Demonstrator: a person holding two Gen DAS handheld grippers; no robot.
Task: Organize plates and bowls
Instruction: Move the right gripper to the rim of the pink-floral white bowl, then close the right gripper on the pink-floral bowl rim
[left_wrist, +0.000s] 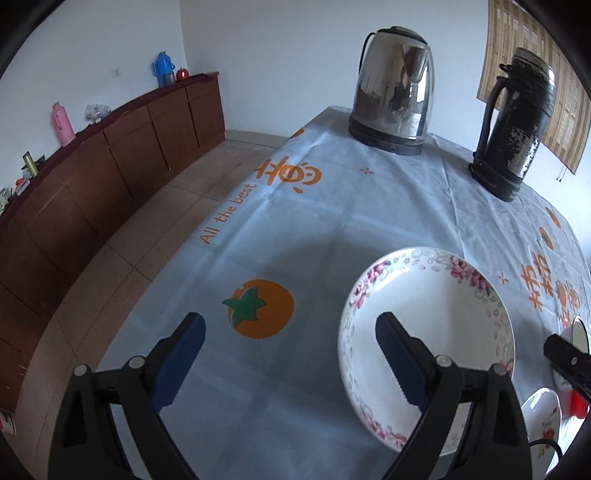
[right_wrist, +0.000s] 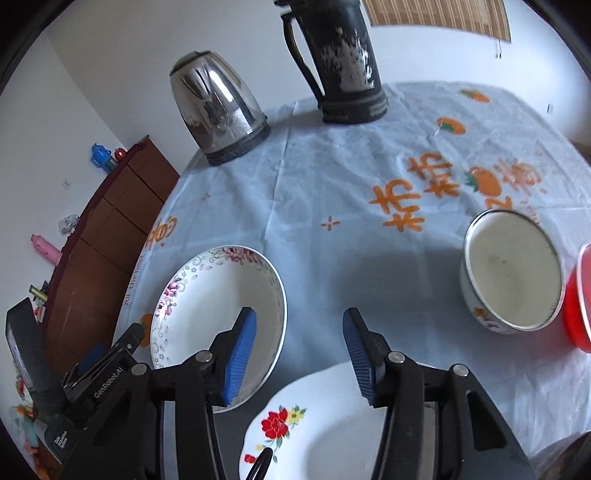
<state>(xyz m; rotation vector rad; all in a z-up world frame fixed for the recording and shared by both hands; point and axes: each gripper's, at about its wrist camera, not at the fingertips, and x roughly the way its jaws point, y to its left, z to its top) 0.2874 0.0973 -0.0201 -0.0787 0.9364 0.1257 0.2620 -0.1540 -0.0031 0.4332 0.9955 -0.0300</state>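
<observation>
**Ana:** On the table, what stands around the fingers?

**Ben:** Beyond both grippers, at the far end of the pale blue tablecloth printed with orange fruit, stand a steel electric kettle and, to its right, a scuffed black thermos jug. Neither is near the fingertips.

**Ana:** How do the fingers stand?

**Ben:** The left gripper is spread wide with nothing between its blue pads. The right gripper is parted too, holding nothing.

**Ana:** Where are the dishes?

**Ben:** A deep plate with a pink floral rim lies under the left gripper's right finger; the right gripper's left finger hangs over its near right side. A white plate with a red flower lies beneath the right gripper, just beside the floral one. Ahead and right of the right fingers sits an enamel bowl, empty, with a red container against its right side, cut off by the frame.

**Ana:** Any open room?

**Ben:** Bare cloth stretches between the left fingers and ahead of both grippers. The table's left edge drops to a tiled floor, with a brown sideboard along the wall.
</observation>
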